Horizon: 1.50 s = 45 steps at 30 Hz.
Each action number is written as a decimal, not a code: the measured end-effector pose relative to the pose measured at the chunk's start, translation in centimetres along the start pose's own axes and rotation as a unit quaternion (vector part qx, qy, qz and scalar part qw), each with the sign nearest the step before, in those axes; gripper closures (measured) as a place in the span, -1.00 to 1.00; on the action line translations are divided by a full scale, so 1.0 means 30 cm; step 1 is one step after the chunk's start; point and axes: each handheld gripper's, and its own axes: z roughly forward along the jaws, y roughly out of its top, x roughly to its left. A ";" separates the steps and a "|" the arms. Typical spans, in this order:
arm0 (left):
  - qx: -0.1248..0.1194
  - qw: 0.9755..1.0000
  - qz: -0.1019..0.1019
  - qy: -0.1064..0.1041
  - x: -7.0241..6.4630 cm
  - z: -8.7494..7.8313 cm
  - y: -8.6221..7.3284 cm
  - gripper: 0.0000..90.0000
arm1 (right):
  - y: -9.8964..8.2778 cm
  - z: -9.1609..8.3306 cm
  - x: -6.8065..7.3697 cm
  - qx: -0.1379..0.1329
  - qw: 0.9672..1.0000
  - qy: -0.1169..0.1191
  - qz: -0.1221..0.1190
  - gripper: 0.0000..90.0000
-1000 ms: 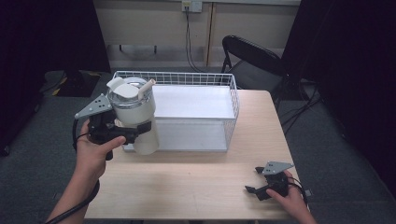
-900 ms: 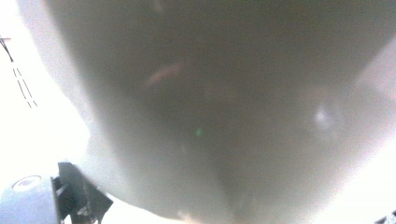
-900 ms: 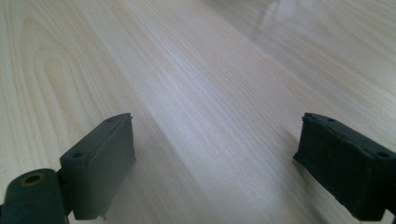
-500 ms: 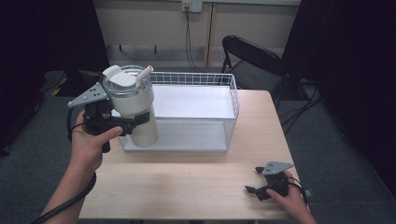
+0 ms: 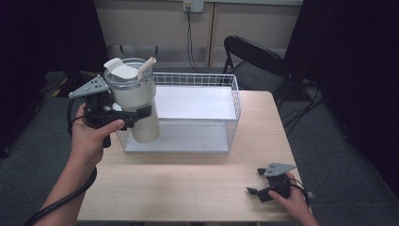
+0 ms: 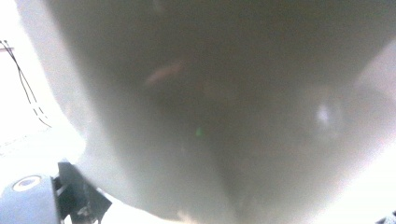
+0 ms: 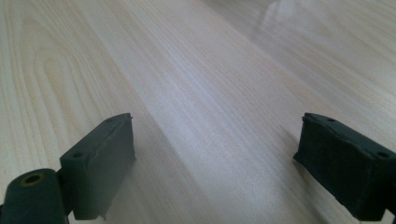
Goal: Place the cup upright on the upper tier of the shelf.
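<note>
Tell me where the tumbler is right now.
In the high view the tumbler is at the left, tilted and clamped in the left gripper, raised by the wire basket's left end.

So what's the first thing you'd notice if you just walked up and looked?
The big white cup with a lid and straw, held up in the air by the left tool at the near left corner of the wire basket. After that, the right tool, lying open on the wooden table near its front right corner.
</note>
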 end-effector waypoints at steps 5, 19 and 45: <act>-0.001 1.000 0.003 0.001 0.003 0.004 0.031 -0.79 | 0.000 0.000 0.000 -0.001 1.000 -0.001 -0.001 -0.77; -0.001 1.000 0.008 0.003 0.004 0.026 0.095 -0.79 | 0.000 0.000 0.000 -0.001 1.000 -0.001 0.000 -0.77; -0.005 1.000 0.007 0.022 0.045 0.052 0.163 -0.79 | 0.000 0.000 0.000 -0.001 1.000 -0.001 -0.001 -0.77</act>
